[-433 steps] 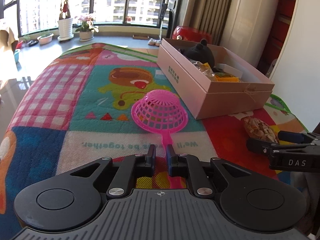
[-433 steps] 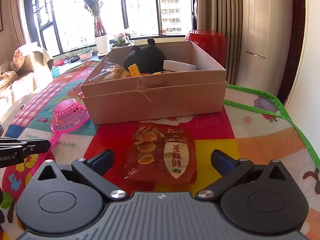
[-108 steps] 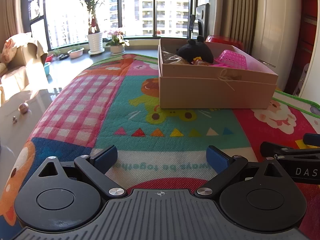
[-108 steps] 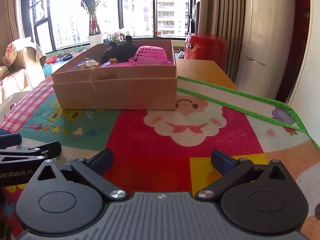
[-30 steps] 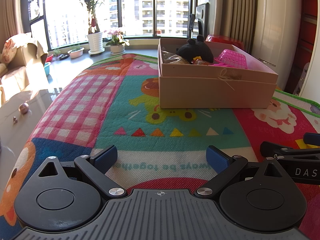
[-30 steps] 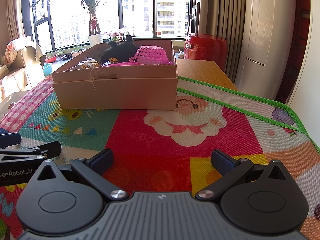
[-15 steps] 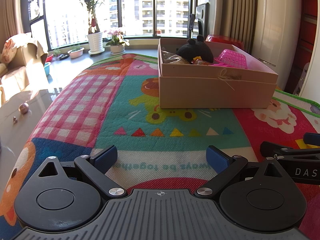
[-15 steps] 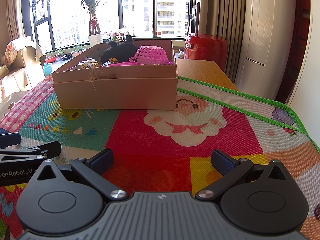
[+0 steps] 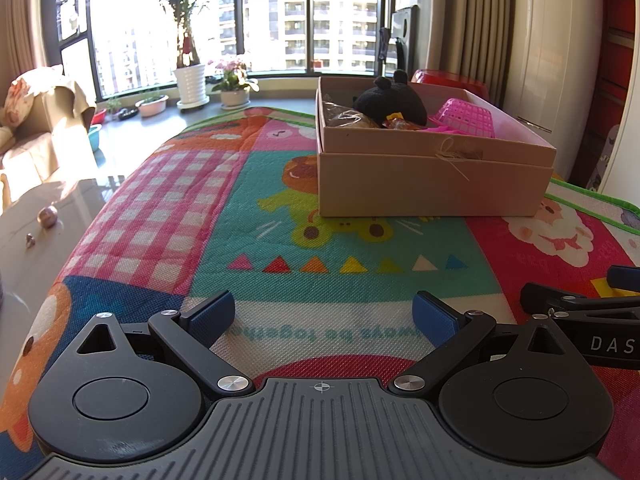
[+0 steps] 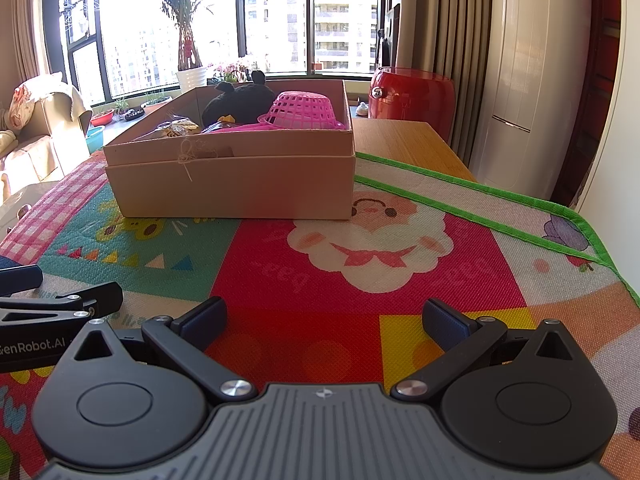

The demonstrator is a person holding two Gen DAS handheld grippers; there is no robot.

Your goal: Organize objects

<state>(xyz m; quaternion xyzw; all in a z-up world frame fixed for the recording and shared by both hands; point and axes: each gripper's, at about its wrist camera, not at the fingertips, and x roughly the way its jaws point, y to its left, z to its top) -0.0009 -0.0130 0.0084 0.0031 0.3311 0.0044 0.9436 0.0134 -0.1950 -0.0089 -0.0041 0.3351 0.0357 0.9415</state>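
Note:
A pink cardboard box (image 9: 432, 184) stands on the colourful play mat (image 9: 280, 216); it also shows in the right wrist view (image 10: 240, 188). Inside lie a black plush toy (image 9: 390, 100), a pink plastic strainer (image 9: 466, 118) turned upside down, and snack packets (image 9: 352, 120). The toy (image 10: 238, 102) and the strainer (image 10: 302, 114) also show in the right wrist view. My left gripper (image 9: 324, 316) is open and empty, low over the mat, well short of the box. My right gripper (image 10: 324, 320) is open and empty beside it.
A red stool (image 10: 412, 94) stands behind the table's bare wooden end (image 10: 400, 140). The mat's green edge (image 10: 500, 200) runs along the right. Potted plants (image 9: 192, 80) line the window sill. A sofa (image 9: 36, 128) is at the left.
Since 14.4 s ago the pink strainer and the snack packet have gone from the mat into the box, and the left gripper has opened. Nothing has moved over the last second.

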